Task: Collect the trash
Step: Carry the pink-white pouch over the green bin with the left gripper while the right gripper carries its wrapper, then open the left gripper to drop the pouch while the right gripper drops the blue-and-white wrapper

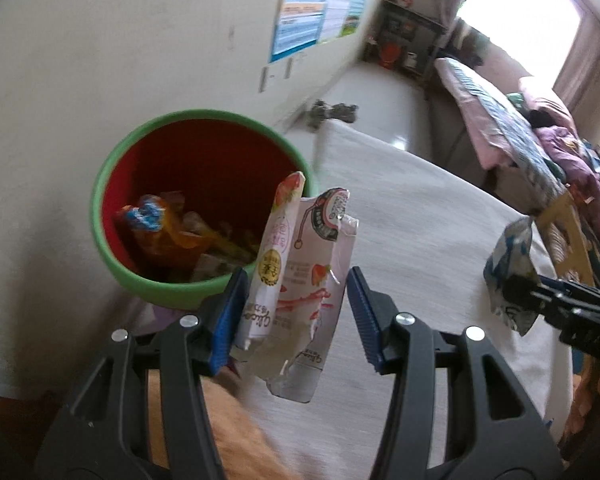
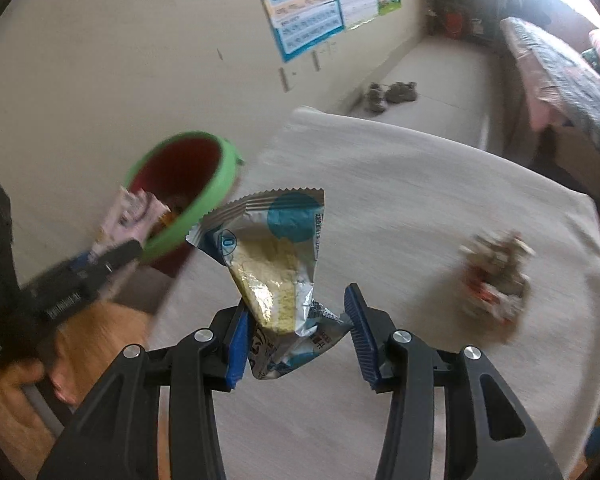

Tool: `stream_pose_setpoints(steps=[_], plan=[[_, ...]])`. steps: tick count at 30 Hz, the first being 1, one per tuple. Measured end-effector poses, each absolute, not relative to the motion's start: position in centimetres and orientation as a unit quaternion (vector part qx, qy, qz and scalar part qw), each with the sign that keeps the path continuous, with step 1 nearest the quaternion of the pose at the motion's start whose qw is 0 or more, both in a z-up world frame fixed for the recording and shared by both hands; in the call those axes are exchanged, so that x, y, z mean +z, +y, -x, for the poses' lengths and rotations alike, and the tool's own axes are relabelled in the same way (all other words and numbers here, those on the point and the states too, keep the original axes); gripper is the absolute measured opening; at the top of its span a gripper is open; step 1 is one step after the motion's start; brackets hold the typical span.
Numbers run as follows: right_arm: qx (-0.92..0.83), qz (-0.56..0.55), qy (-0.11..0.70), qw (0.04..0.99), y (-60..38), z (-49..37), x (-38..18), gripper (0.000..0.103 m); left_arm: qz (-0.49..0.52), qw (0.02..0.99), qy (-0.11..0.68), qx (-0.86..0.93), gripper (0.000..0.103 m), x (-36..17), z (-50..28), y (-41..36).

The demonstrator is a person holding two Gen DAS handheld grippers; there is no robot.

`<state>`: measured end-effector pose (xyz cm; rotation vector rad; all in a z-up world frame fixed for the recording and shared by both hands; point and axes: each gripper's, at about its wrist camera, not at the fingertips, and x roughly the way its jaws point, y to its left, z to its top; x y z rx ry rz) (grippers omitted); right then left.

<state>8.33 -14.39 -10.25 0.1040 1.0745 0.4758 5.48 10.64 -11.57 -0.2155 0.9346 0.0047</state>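
Observation:
A green-rimmed red bin [image 1: 196, 208] holds several wrappers; it also shows in the right wrist view [image 2: 184, 196]. My left gripper [image 1: 300, 312] is open, its fingers wide apart, with a pink strawberry wrapper [image 1: 300, 280] between them, against the left finger only, beside the bin's rim. My right gripper [image 2: 296, 340] is also open around a silver and blue wrapper [image 2: 276, 256], which leans on the left finger. The right gripper and its wrapper [image 1: 508, 272] show at the right of the left wrist view. The left gripper with the pink wrapper [image 2: 128, 216] shows at the left of the right wrist view.
A round table with a beige cloth [image 2: 420, 184] lies below. A crumpled wrapper [image 2: 496, 280] lies on it at the right. A wall with posters [image 2: 308, 4], shoes on the floor [image 2: 392, 94] and a bed [image 2: 560, 76] are beyond.

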Motion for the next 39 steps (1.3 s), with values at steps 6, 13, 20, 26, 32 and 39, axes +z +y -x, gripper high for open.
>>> stream_pose_setpoints(steps=[6, 13, 20, 26, 32, 39], plan=[[0.256, -0.05, 0.5, 0.826, -8.6, -10.8, -9.6, 0.044, 0.112, 0.888, 0.445, 0.031, 0.049, -11.6, -6.6, 13.9], [0.272, -0.067, 0.492, 0.824, -4.2, -12.3, -9.0, 0.044, 0.146, 0.874, 0.462, 0.041, 0.049, -12.9, -8.5, 16.6], [0.287, -0.038, 0.489, 0.822, -2.4, -13.0, -8.5, 0.044, 0.157, 0.869, 0.468, 0.038, 0.049, -13.3, -9.1, 17.3], [0.283, -0.034, 0.492, 0.823, -2.8, -12.8, -8.8, 0.044, 0.165, 0.865, 0.472, 0.04, 0.049, -13.6, -9.8, 17.4], [0.279, -0.024, 0.497, 0.821, -2.1, -13.6, -9.2, 0.044, 0.176, 0.859, 0.479, 0.042, 0.049, -14.2, -10.0, 17.7], [0.283, -0.011, 0.497, 0.82, -0.9, -14.0, -9.7, 0.045, 0.198, 0.847, 0.491, 0.043, 0.049, -15.2, -10.2, 18.1]])
